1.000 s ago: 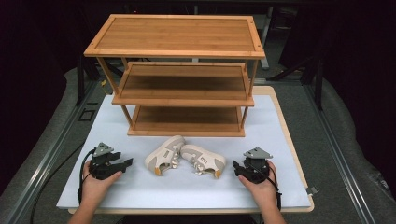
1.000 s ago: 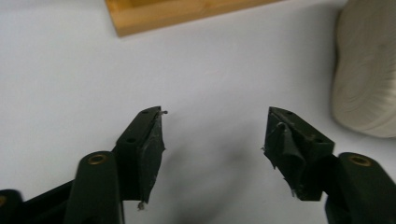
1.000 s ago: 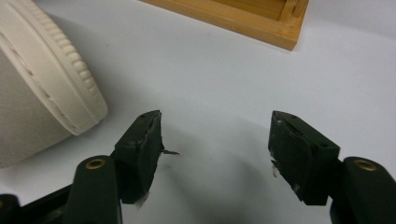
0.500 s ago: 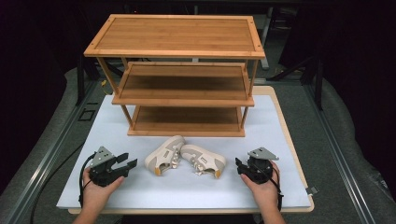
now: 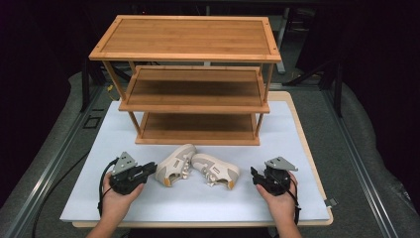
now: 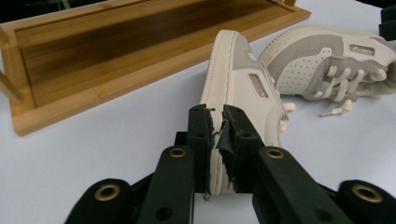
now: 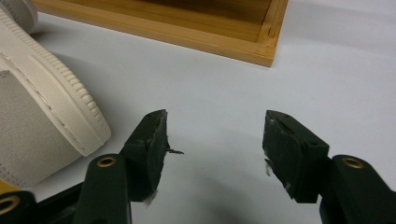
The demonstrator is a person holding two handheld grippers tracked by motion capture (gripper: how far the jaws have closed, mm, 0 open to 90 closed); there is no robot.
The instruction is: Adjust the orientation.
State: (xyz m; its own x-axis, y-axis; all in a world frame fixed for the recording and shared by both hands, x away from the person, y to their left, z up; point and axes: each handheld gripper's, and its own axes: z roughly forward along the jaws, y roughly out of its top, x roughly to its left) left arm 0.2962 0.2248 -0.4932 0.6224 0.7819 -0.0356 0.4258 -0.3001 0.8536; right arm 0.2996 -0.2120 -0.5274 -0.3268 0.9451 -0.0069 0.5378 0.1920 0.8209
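High view: left gripper (image 5: 147,170), jaws just closed, pinches the left shoe (image 5: 174,165) at its heel near the table's (image 5: 297,208) front edge; right gripper (image 5: 255,174) rests spread beside the right shoe (image 5: 216,170).

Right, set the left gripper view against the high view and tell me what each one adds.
Left gripper view alone: the left hand-held gripper has its jaws pinched on the left shoe's heel edge, having just closed there. High view alone: the shelf's three tiers, the open right hand-held gripper, both of the person's hands. Shared: both shoes lying on the white mat before the bottom tier.
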